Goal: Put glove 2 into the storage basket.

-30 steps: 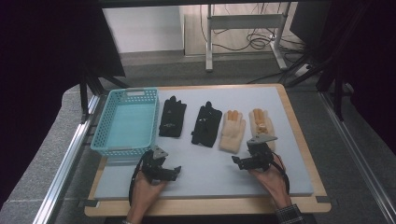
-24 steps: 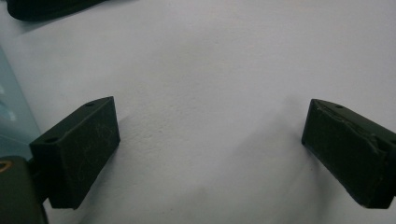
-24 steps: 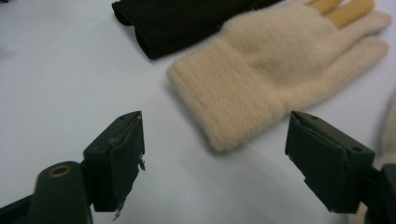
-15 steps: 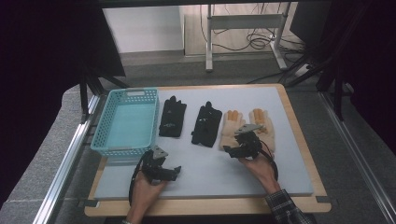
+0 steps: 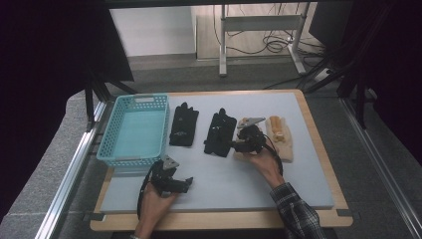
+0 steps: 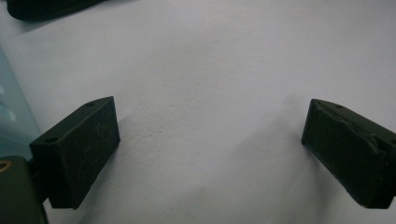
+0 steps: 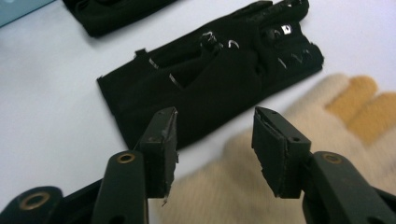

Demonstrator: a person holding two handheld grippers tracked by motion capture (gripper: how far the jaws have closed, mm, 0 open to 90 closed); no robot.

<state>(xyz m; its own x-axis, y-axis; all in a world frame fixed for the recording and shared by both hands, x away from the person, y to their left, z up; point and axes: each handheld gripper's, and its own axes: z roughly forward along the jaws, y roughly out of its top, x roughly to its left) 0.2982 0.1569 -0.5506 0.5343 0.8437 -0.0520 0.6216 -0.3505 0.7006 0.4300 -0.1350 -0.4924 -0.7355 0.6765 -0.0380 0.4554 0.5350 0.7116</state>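
On a pale grey mat [image 5: 298,184] laid over a wooden board, four gloves are set out in a row beside a turquoise plastic basket [image 5: 135,130] at the left. Next to the basket a black glove [image 5: 183,125] is laid flat, then a second black glove [image 5: 220,132] with small silver marks, then a cream knitted glove [image 7: 280,154] with orange-tipped fingers, and at the far right another cream glove [image 5: 279,135] of the same kind.

The right gripper [image 5: 234,145] is held over the near edge of the first cream glove, pointing toward the second black glove. In the right gripper view its jaws are seen about half apart, having just been closing; nothing is pinched between them, and the black glove's cuff edge and the cream glove's cuff are seen through the gap. Whether the pads touch the fabric cannot be told.

The left gripper [image 5: 185,180] is held low over the bare mat near the board's front edge, close to the basket's near corner. In the left gripper view [image 6: 210,154] its jaws are spread wide with nothing between them but the mat.
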